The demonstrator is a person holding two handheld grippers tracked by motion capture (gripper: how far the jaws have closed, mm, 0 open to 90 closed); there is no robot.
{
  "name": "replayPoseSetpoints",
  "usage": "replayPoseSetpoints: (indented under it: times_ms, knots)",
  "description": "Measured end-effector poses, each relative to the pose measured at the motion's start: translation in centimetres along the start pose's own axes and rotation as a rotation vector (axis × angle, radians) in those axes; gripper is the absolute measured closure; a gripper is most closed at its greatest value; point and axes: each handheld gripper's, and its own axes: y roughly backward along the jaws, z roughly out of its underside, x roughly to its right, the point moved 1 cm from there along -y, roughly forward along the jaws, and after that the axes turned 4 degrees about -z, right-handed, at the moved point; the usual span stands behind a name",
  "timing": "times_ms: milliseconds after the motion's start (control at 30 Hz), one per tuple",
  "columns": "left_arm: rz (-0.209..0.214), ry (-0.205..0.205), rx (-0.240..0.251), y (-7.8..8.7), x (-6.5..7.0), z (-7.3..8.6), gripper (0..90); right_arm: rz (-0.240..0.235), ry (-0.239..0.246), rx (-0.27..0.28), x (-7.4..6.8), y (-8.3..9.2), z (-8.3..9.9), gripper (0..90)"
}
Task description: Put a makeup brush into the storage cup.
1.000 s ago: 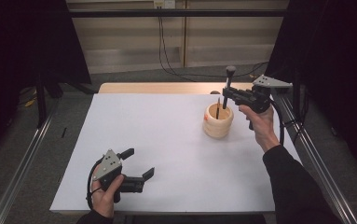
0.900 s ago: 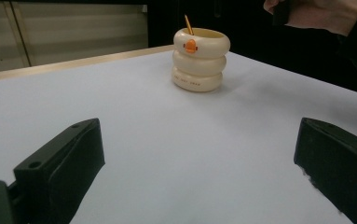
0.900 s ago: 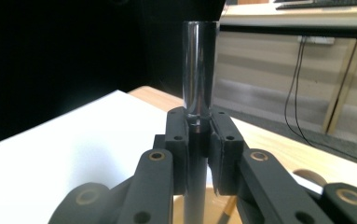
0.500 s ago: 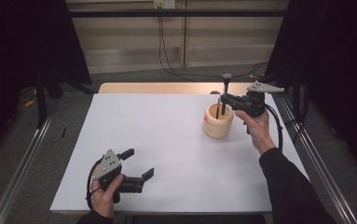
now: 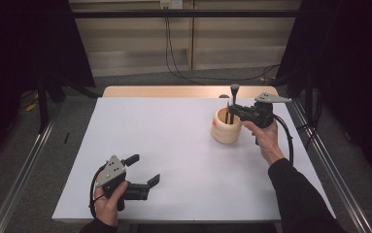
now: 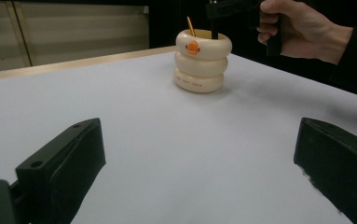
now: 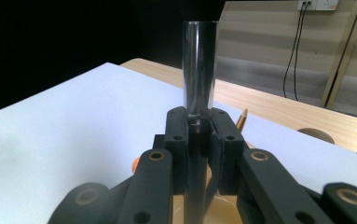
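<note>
Near left on the white table (image 5: pixel 174 145), the left gripper (image 5: pixel 144 171) rests with jaws wide apart, nothing between them. Far right, the right gripper (image 5: pixel 230 109) is clamped on a dark upright stick (image 7: pixel 199 74) standing in the cream ringed cup (image 5: pixel 226 125) — its lower end hidden inside.

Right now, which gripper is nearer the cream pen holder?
Right. The right gripper sits over the cream pen holder, clamping a dark stick in it; the left gripper rests open far across the table.
</note>
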Motion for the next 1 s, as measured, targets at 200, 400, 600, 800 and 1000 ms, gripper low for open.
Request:
replayPoseSetpoints:
  times_ms: [200,400,600,800,1000]
  knots:
    - [-0.001,0.007,0.001,0.0,0.0,0.0,1.7,-0.006,-0.008,-0.003,0.1,-0.2,0.6,78.7]
    - [0.006,-0.001,0.006,0.0,-0.1,0.0,1.7,-0.007,-0.032,-0.009,0.2,-0.3,1.2,78.5]
    - [-0.003,0.002,0.005,0.0,-0.1,0.0,1.9,-0.007,-0.034,-0.016,0.3,-0.5,1.6,77.5]
    - [-0.001,0.009,0.003,-0.1,-0.2,0.0,1.9,-0.014,-0.038,-0.014,0.3,-0.7,1.7,76.3]
    - [0.000,0.006,0.002,-0.1,-0.4,0.1,1.9,-0.021,-0.034,-0.016,0.5,-1.0,1.9,73.5]
